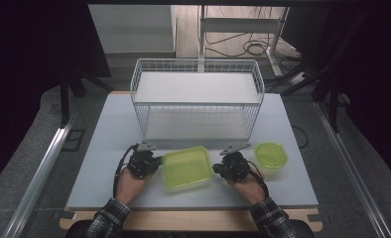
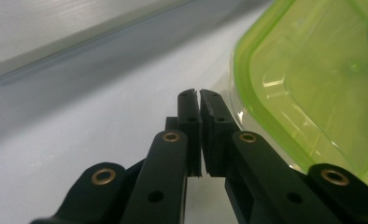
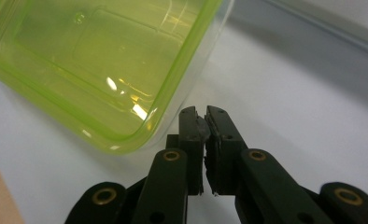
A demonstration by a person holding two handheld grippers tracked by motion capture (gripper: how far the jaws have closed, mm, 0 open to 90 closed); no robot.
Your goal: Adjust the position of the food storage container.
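Container: rectangular green container [image 1: 187,167] on desk [image 1: 109,148], between both hand-held grippers, in front of wire basket [image 1: 196,96].
Left hand-held gripper [image 1: 156,162]: jaws closed, empty, tips just beside container's left wall.
Right hand-held gripper [image 1: 217,168]: jaws closed, nothing gripped, tips near container's right corner.
Lid: round green lid [image 1: 271,154] on desk, right of right hand-held gripper.
Risk, slide: uneven side pressure from closed jaws likely to skew or push container across smooth desk.
Risk, tip: high contact on thin wall liable to flex or tilt container.
Risk, collision: forward push liable to strike wire basket.
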